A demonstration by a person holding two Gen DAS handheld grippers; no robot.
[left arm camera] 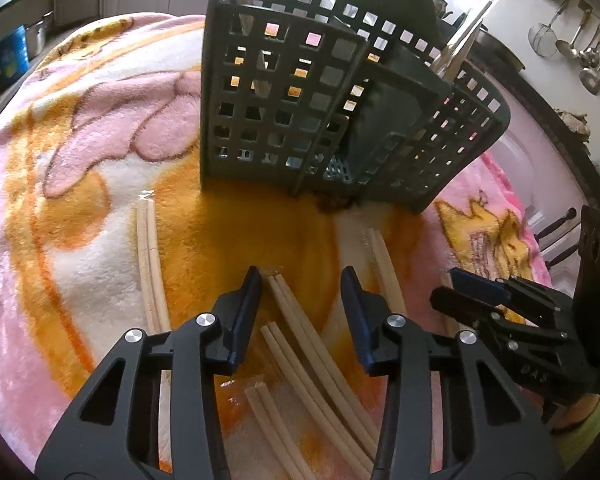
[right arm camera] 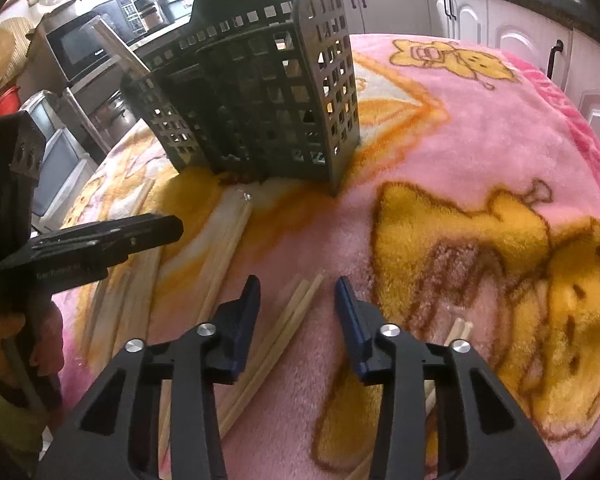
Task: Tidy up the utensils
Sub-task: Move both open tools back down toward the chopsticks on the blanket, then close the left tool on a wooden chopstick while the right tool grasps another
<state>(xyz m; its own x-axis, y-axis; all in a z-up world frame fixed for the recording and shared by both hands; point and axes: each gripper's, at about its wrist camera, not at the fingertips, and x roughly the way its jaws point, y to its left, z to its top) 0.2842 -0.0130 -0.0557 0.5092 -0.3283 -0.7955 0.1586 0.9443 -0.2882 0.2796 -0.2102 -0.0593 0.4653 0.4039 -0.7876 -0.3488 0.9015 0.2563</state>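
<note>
1. Left gripper [left arm camera: 302, 276]: jaws partly apart, nothing pressed between them; pointing steeply down at the blanket [left arm camera: 80, 152]
2. Chopsticks, centre pair [left arm camera: 296, 320]: lying on the blanket in the gap between the left gripper's fingers, tips just beyond the fingertips; neither pad touches them as far as the left wrist view shows
3. Chopsticks, left pair [left arm camera: 150, 256]: flat on the blanket, left of the left gripper, clear of it
4. Chopsticks, right pair [left arm camera: 386, 268]: on the blanket just outside the left gripper's right finger
5. Chopsticks, near pairs [left arm camera: 272, 416]: further lengths running under the left gripper's body, toward the camera
6. Right gripper [right arm camera: 298, 280]: jaws partly apart, empty; angled down at the blanket
7. Chopsticks under right gripper [right arm camera: 296, 312]: a bundle lying slantwise between the fingers, tips near the fingertips, nearer the left finger; not gripped
8. Chopstick ends [right arm camera: 460, 328]: short ends showing just outside the right gripper's right finger
9. Holder [left arm camera: 284, 100]: dark perforated plastic caddy with hanging hole, standing on the blanket beyond both grippers; several chopsticks upright in its compartments
10. Blanket: pink and orange fleece, cartoon print, covering the tabletop
11. Kitchen cabinets [right arm camera: 500, 20] in the background
</note>
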